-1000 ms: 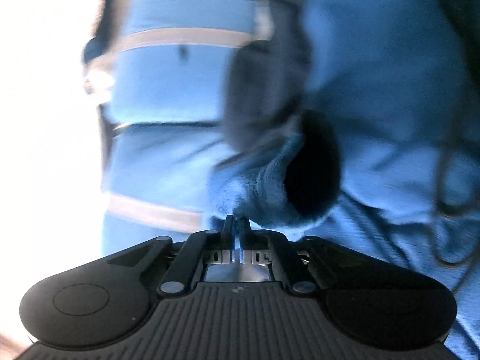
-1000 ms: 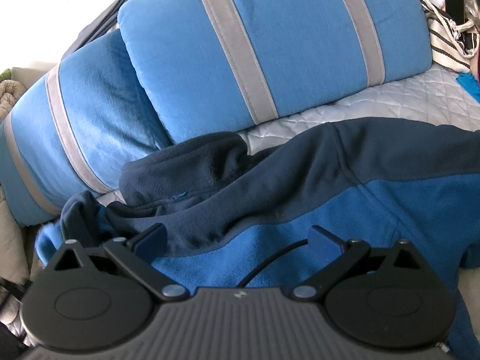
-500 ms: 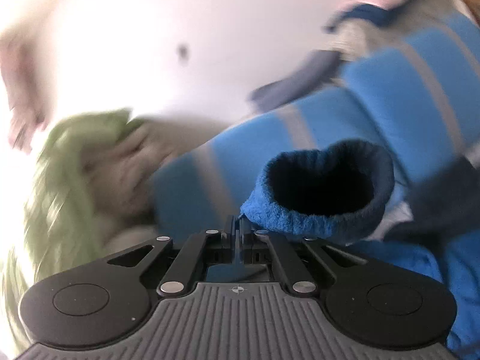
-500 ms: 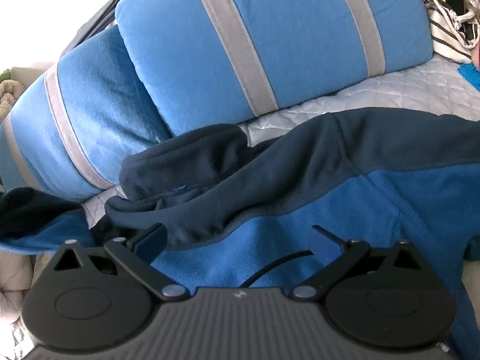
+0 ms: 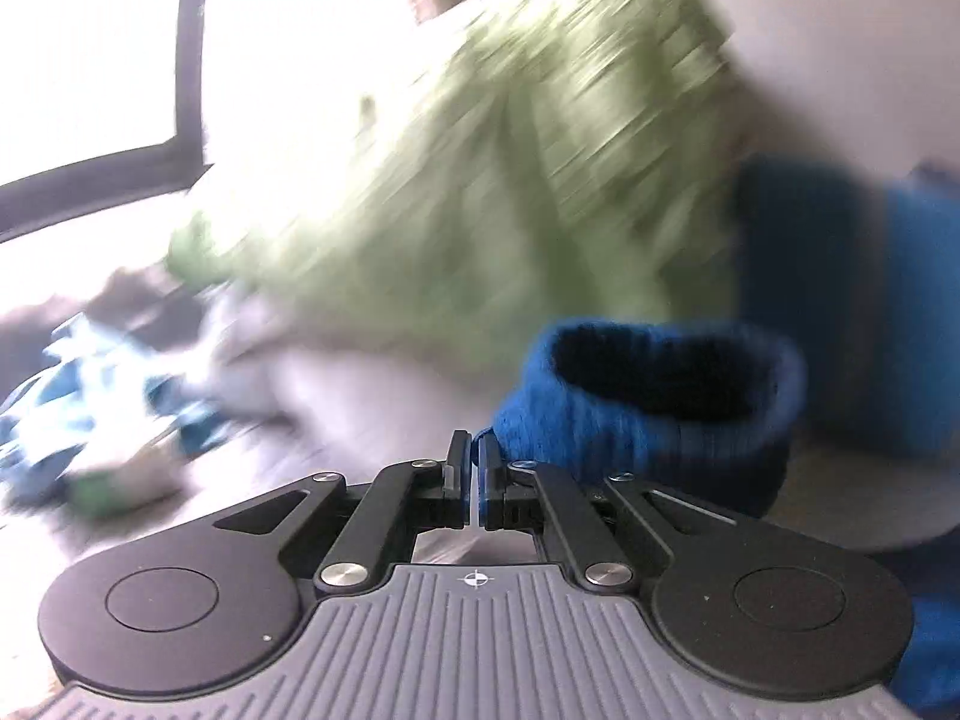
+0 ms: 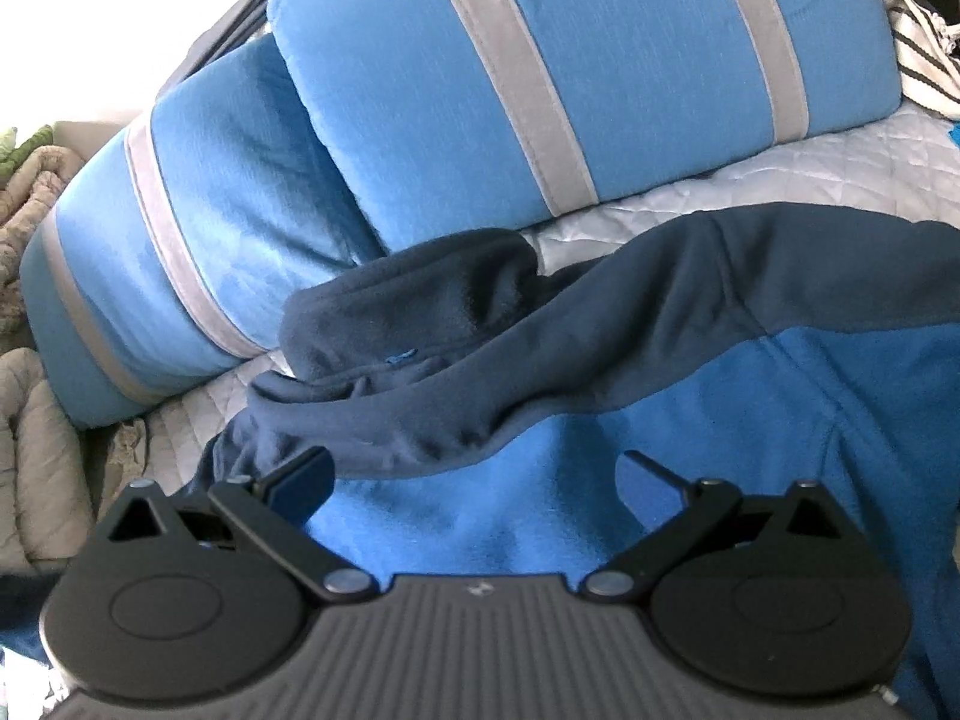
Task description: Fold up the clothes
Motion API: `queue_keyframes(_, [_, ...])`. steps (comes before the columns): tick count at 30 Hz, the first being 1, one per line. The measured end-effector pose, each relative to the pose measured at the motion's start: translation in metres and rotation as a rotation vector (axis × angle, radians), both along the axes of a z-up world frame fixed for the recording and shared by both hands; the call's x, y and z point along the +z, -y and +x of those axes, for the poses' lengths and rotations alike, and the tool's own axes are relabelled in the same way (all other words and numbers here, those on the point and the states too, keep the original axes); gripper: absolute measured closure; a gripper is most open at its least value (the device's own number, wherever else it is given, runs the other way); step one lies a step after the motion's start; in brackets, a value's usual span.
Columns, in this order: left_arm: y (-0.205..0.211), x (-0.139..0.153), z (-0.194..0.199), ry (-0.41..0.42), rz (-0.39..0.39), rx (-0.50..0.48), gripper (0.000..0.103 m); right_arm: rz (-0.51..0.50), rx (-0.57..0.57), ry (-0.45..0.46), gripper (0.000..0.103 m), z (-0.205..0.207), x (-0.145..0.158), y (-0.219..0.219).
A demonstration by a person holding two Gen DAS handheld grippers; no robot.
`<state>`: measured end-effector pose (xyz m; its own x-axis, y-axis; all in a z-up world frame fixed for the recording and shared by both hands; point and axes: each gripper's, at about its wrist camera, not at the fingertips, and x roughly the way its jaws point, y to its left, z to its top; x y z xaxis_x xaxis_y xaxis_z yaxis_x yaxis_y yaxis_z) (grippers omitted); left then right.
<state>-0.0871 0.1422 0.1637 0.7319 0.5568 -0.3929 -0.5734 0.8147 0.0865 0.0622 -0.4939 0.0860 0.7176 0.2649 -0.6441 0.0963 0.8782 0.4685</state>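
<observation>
A blue and navy fleece jacket (image 6: pixel 690 372) lies spread on a quilted grey bedcover (image 6: pixel 810 174), its dark collar bunched toward the pillows. My right gripper (image 6: pixel 474 468) hovers just over the blue body of the fleece, jaws wide apart with nothing between them. In the left wrist view, my left gripper (image 5: pixel 471 450) is shut on the edge of the fleece's sleeve cuff (image 5: pixel 648 402), whose round dark opening gapes just right of the fingertips. That view is heavily motion-blurred.
Two blue pillows with grey stripes (image 6: pixel 540 60) lean behind the fleece. A striped cloth (image 6: pixel 924 60) lies at the far right. A blurred green quilted blanket (image 5: pixel 510 180), a dark window frame (image 5: pixel 186 60) and patterned clothes (image 5: pixel 90 396) fill the left wrist view.
My left gripper has swung the cuff away from the fleece and pillows, rolling as it went, and now faces the green blanket and window. The right gripper has stayed still and open.
</observation>
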Motion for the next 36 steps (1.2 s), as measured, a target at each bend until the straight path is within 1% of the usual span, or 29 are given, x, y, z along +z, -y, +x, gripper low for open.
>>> queue_keyframes(6, [-0.044, -0.064, -0.026, -0.056, -0.261, 0.119, 0.100, -0.010, 0.037, 0.001, 0.000, 0.000, -0.002, -0.009])
queue_keyframes(11, [-0.060, -0.094, -0.043, -0.079, -0.393, 0.184, 0.100, -0.019, 0.046, -0.013, 0.000, 0.002, -0.005, -0.011])
queue_keyframes(13, [-0.063, -0.099, -0.045, -0.105, -0.409, 0.192, 0.099, -0.018, 0.044, -0.016, 0.000, 0.002, -0.006, -0.011])
queue_keyframes(16, [-0.062, -0.104, -0.047, -0.140, -0.411, 0.196, 0.099, -0.017, 0.046, -0.021, 0.000, 0.004, -0.006, -0.012])
queue_keyframes(20, [-0.057, -0.107, -0.051, -0.137, -0.418, 0.204, 0.097, -0.027, 0.058, -0.021, 0.000, 0.004, -0.006, -0.014])
queue_keyframes(25, [-0.055, -0.103, -0.057, -0.124, -0.411, 0.206, 0.096, -0.023, 0.061, -0.027, 0.000, 0.004, -0.007, -0.015])
queue_keyframes(30, [-0.061, -0.100, -0.056, -0.115, -0.402, 0.232, 0.094, -0.016, 0.064, -0.026, 0.000, 0.004, -0.006, -0.014])
queue_keyframes(33, [-0.055, -0.093, -0.055, -0.102, -0.404, 0.210, 0.093, -0.012, 0.068, -0.025, 0.000, 0.003, -0.006, -0.014])
queue_keyframes(34, [-0.052, -0.091, -0.055, -0.098, -0.405, 0.201, 0.088, -0.012, 0.069, -0.024, 0.000, 0.003, -0.006, -0.015])
queue_keyframes(35, [-0.048, -0.088, -0.054, -0.094, -0.410, 0.185, 0.075, -0.012, 0.070, -0.024, 0.000, 0.003, -0.005, -0.015])
queue_keyframes(36, [-0.043, -0.086, -0.053, -0.090, -0.416, 0.167, 0.069, -0.012, 0.070, -0.023, 0.000, 0.003, -0.005, -0.015])
